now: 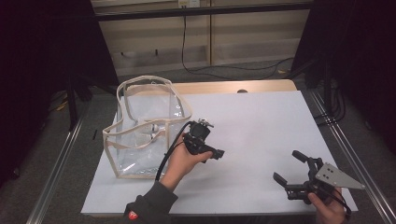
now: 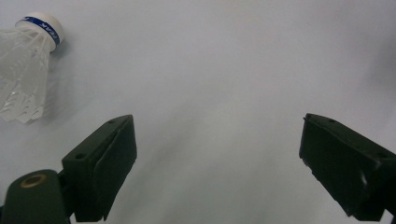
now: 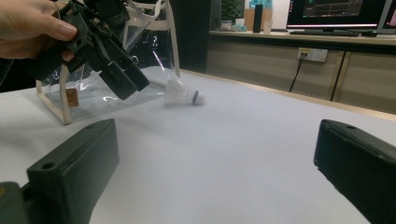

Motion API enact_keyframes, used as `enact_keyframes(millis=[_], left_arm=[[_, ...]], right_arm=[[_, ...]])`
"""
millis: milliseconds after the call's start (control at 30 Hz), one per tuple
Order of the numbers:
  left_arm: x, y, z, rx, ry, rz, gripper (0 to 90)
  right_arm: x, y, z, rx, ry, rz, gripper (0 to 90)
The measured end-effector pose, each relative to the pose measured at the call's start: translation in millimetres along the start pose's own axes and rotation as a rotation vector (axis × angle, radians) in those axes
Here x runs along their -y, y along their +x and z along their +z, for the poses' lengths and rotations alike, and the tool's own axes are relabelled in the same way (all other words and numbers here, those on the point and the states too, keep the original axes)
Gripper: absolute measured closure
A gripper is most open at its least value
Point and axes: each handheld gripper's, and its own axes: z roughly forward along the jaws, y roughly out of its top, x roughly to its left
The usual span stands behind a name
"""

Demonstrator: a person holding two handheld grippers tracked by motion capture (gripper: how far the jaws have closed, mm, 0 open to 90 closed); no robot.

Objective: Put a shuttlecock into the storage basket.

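Hovering over the white table (image 1: 261, 140), the left hand-held gripper (image 2: 217, 154) has its jaws spread wide with nothing between them, and the shuttlecock (image 2: 28, 65) lies on its side just off to one edge of that gripper's own view, outside the gap. From the right gripper view the same shuttlecock (image 3: 183, 94) rests on the table close beside the clear bag (image 3: 93, 88), its blue-banded cork pointing away from the bag, with the left hand-held gripper (image 3: 122, 77) angled down just next to it.

To my eye the work looks barely begun: the shuttlecock has not been picked up, and if it is meant for the bag, grasping, lifting and dropping it in all remain. The jaws would need to shift sideways to straddle it first.

The right hand-held gripper (image 1: 288, 170) waits near the table's front right corner, also released and empty, well apart from the action.

As for room, the clear bag (image 1: 140, 130) stands upright at the table's left side, its base near the left edge and its cream-trimmed mouth open upward. Between the bag and the right hand-held gripper the table is bare, so there is plenty of space to lift and swing. The tight spot is the bag's wall just beside the shuttlecock, where a jaw could nudge it.
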Motion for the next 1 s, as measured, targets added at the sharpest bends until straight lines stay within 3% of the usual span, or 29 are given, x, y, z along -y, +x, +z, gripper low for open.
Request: enact_keyframes(millis=[433, 1000], left_arm=[[-2.7, 6.2, 13.0, -0.038, -0.003, -0.011, 11.2], [-13.9, 9.8, 28.2, -0.049, -0.036, -0.022, 11.2]], right_arm=[[-0.1, -0.3, -0.3, 0.000, 0.001, -0.002, 0.0], [-0.2, -0.2, -0.6, 0.000, 0.000, 0.001, 0.0]])
